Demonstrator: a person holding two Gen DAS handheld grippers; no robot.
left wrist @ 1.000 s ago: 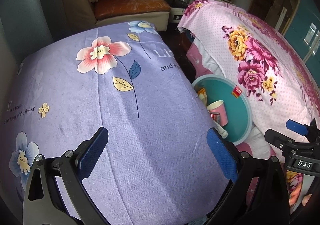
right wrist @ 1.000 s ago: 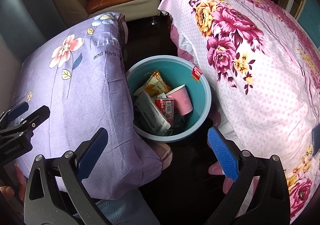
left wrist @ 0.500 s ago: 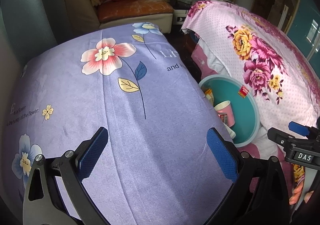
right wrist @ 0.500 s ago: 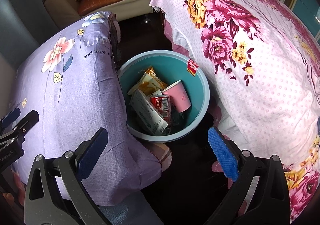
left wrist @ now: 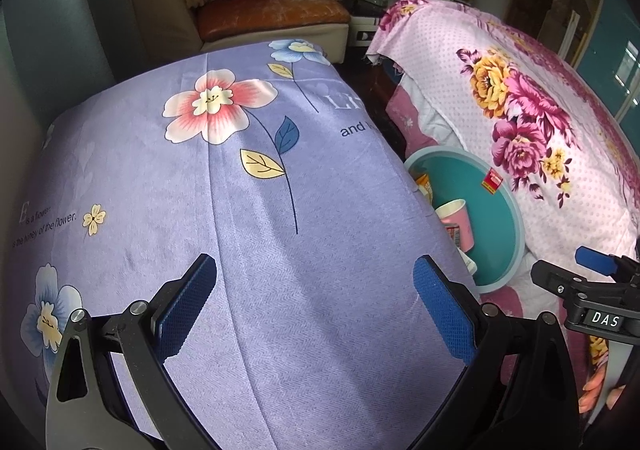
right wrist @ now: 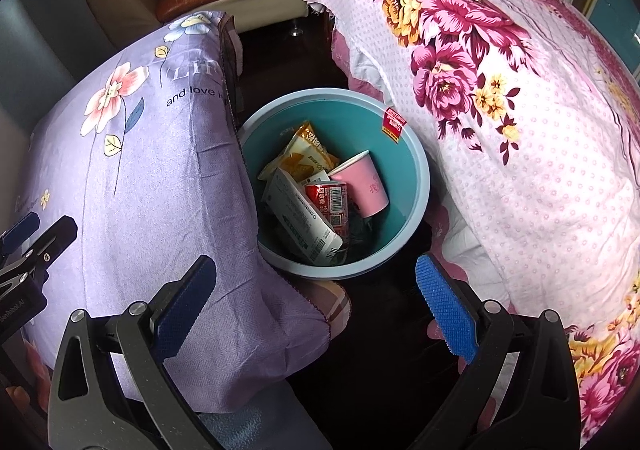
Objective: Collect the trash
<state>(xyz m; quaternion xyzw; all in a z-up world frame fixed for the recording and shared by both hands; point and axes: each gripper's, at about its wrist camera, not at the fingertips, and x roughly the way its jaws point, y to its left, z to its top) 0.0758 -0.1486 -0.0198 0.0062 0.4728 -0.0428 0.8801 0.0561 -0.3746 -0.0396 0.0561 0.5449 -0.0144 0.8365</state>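
A teal trash bin (right wrist: 416, 186) stands on the floor between the purple floral cloth (left wrist: 248, 234) and pink floral cloth (right wrist: 520, 138), holding a pink paper cup (right wrist: 362, 182), red can (right wrist: 330, 202) and wrappers. The left gripper (left wrist: 312, 302) and right gripper (right wrist: 316, 298) both gape empty.

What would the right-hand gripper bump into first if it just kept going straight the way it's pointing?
Probably the trash bin, which sits ahead of the open right gripper in the gap between the two covered surfaces. It looks aimed at the bin's near rim or the wrappers inside, though the fisheye view makes depth uncertain.
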